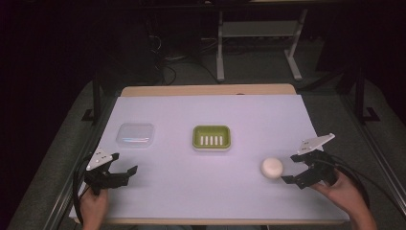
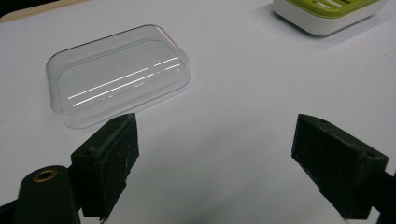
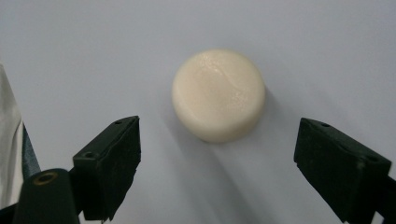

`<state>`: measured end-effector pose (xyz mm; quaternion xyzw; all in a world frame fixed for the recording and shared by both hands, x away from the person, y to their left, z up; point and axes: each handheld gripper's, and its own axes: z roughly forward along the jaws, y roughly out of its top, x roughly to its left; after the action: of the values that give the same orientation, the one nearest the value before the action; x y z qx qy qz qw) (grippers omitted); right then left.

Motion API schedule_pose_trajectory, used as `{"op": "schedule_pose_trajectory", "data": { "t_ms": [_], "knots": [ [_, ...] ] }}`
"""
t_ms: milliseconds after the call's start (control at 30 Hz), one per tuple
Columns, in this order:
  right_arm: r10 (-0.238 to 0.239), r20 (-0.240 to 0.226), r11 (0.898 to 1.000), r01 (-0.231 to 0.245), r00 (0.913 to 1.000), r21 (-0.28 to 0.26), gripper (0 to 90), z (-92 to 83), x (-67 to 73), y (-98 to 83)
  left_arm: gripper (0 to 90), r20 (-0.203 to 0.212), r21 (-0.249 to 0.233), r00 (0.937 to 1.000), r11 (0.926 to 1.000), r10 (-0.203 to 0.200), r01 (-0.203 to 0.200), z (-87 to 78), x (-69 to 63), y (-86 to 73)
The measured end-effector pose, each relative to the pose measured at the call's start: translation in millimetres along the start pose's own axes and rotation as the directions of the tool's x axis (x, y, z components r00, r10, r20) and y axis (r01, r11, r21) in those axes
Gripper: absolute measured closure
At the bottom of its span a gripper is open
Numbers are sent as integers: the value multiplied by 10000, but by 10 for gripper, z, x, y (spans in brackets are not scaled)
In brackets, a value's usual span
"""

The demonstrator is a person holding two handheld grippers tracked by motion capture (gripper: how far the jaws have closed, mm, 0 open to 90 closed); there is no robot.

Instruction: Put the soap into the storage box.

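1. The left gripper (image 2: 215,163) rises from the bottom edge, its two black jaws spread wide with only bare table between them.
2. One jaw stands at about 8 o'clock, the other at about 4 o'clock; each shows a flat, scuffed inner face.
3. A clear plastic lid (image 2: 119,74) lies flat on the white table surface (image 2: 233,102) at about 11 o'clock, its top catching thin streaks of light.
4. The lid's near edge sits just beyond the 8 o'clock jaw's tip; whether they touch cannot be told.
5. A green and white soap dish (image 2: 327,14) is cut off by the frame at 1 o'clock, well apart from the lid.
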<state>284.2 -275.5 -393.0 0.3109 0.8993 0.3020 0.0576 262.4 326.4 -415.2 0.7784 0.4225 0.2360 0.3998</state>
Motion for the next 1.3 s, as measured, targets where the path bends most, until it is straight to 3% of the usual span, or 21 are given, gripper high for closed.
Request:
{"op": "schedule_pose_trajectory", "data": {
  "t_ms": [600,867,1300],
  "knots": [
    [-368,-279,9981,381,9989,477,141,247,-15,203,145,-2,19,10000,10000,-9,9,-6,-4,-2],
    [-362,-364,9936,399,9987,1061,141,407,-46,280,145,5,-5,10000,10000,5,-5,-9,-3,-2],
    [-462,-393,9867,518,9982,1540,141,552,-69,329,145,11,21,10000,10000,-7,7,-12,-1,-1]
  ]
}}
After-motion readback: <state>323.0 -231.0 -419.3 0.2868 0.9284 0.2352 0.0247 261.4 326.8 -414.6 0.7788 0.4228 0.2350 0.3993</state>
